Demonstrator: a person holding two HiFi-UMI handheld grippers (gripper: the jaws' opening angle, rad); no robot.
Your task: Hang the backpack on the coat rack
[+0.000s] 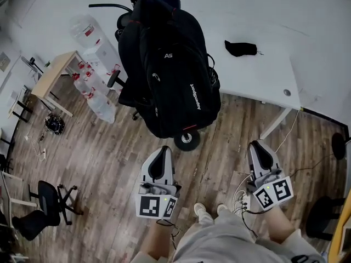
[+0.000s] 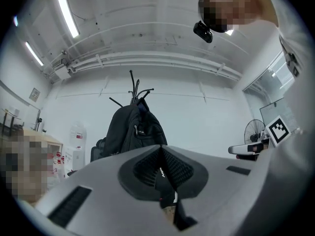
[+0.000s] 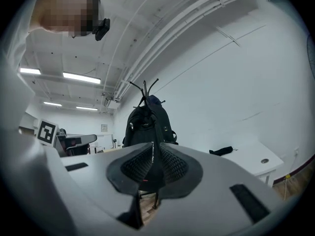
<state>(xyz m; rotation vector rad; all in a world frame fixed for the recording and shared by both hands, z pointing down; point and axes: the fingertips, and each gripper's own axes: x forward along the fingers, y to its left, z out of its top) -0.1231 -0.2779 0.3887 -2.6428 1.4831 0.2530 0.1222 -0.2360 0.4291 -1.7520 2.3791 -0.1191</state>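
Note:
A black backpack [image 1: 170, 75] hangs upright on the coat rack [image 2: 134, 85], whose black hooks stick out above the bag's top; the round base [image 1: 187, 140] shows on the wooden floor under it. In both gripper views the backpack [image 2: 135, 132] [image 3: 145, 124] hangs straight ahead, well beyond the jaws. My left gripper [image 1: 162, 149] is low in front of the rack's base, jaws pressed together with nothing between them. To the right, my right gripper [image 1: 258, 145] is also apart from the bag, its jaws together and empty.
A white table [image 1: 263, 70] with a black cloth [image 1: 240, 48] on it stands right of the rack. A black office chair [image 1: 118, 75], water bottles [image 1: 90, 86] and a wooden desk [image 1: 52, 75] are to the left. Cables [image 1: 241, 199] lie by my feet.

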